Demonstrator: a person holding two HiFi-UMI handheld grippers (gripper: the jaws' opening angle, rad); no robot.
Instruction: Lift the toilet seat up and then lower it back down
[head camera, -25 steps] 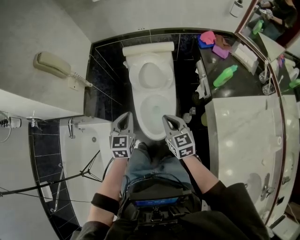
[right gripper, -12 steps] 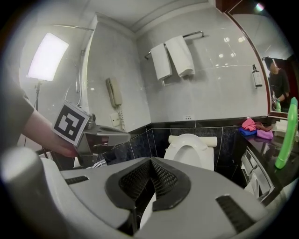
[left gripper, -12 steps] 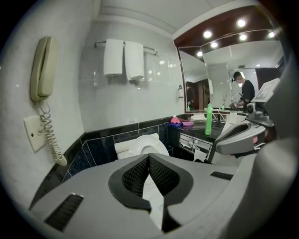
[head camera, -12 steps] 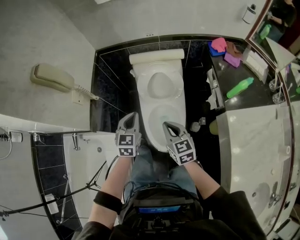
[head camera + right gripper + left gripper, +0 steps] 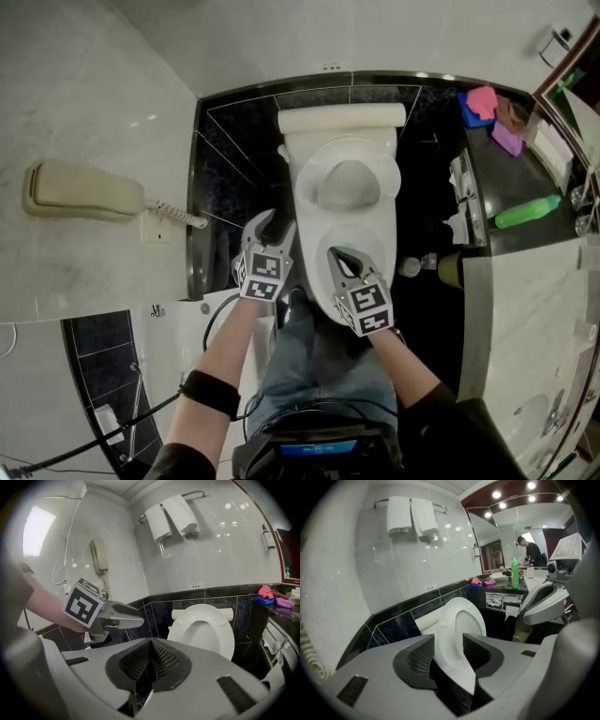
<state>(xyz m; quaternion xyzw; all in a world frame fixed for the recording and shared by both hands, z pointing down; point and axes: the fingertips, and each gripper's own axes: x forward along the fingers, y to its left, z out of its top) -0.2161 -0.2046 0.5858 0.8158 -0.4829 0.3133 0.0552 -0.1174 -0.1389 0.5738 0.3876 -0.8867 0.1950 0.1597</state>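
**Seat Up, Left Tool Opening on Its Rim**

Nearest, the right tool [image 5: 340, 255] hung over the front of the bowl [image 5: 317, 277], its jaws closed together on nothing. Just beyond, the left tool's [image 5: 449, 636] jaws were opening, with the side rim of the seat [image 5: 446, 620] between them. Whether the pads touched it was unclear. The seat stood raised, leaning back toward the tank [image 5: 342, 119]. It looked like a stiff, light, glossy plastic ring on a rear hinge, likely slippery and apt to slam if let go. The side rim, well up from the hinge, seemed the best hold, with the pads across its thickness.
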